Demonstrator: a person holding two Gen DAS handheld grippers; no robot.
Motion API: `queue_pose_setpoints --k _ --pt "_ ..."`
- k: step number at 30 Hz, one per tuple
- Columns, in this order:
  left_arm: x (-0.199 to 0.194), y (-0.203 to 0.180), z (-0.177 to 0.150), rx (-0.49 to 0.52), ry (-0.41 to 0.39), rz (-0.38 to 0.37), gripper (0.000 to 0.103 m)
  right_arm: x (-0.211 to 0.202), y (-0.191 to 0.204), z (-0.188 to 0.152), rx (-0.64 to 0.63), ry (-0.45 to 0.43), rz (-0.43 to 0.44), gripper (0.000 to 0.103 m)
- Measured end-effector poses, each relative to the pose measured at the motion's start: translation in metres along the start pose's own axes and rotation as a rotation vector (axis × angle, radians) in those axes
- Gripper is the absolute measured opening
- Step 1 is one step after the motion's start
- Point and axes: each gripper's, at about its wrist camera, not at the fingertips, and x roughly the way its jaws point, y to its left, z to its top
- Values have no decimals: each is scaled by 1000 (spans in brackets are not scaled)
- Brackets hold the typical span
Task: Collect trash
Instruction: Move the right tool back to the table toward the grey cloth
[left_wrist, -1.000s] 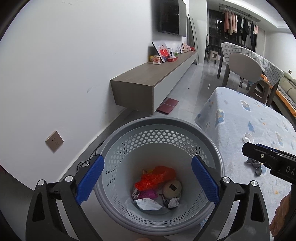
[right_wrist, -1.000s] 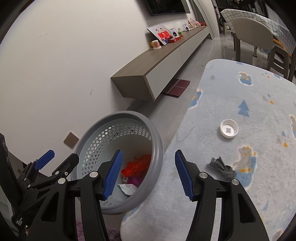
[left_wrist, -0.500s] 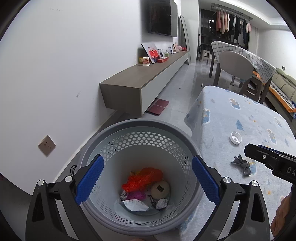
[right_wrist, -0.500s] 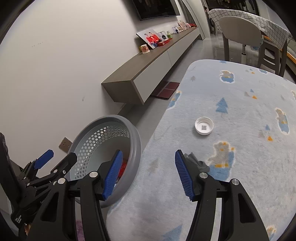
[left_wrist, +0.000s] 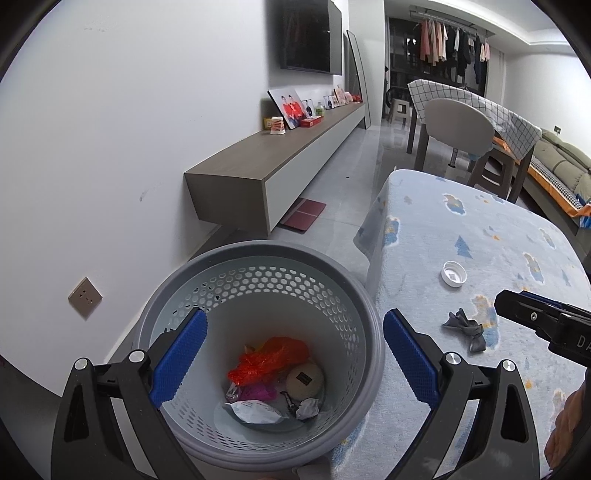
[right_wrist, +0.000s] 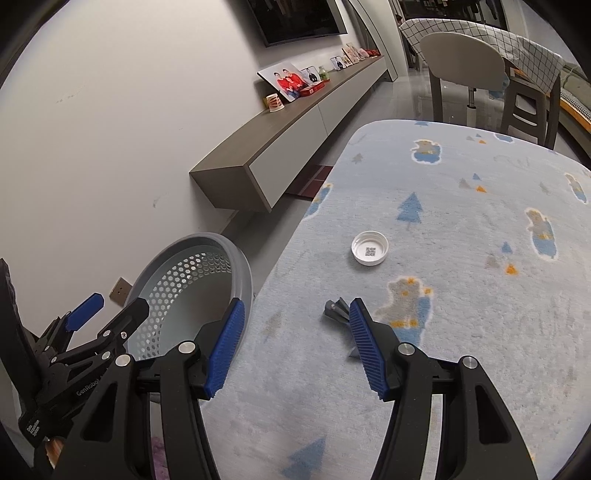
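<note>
Trash already fills the bottom of the grey basket (left_wrist: 258, 435) in the left wrist view, framed by the left gripper (left_wrist: 291, 354), its jaws wide apart and empty. On the blue tablecloth (left_wrist: 443, 229) beside it lie a crumpled grey scrap (left_wrist: 466, 328) and a white cap (left_wrist: 453, 273).

Right wrist view: the right gripper (right_wrist: 293, 345) hangs half-open, empty, just short of the scrap (right_wrist: 335, 310). Likely light and soft, it should pinch easily at its bunched middle. The cap (right_wrist: 370, 247) carries a QR code; "GenRobot" is partly legible on the left tool.
</note>
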Motion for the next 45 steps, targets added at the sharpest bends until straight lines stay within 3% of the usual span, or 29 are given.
queue_pose_setpoints --k 28,45 --pt "1 -18 -2 27 3 -36 95 -2 -33 -12 -6 33 -62 57" --pt "6 -24 -1 32 18 -44 95 27 -37 -26 -68 116 -99 58"
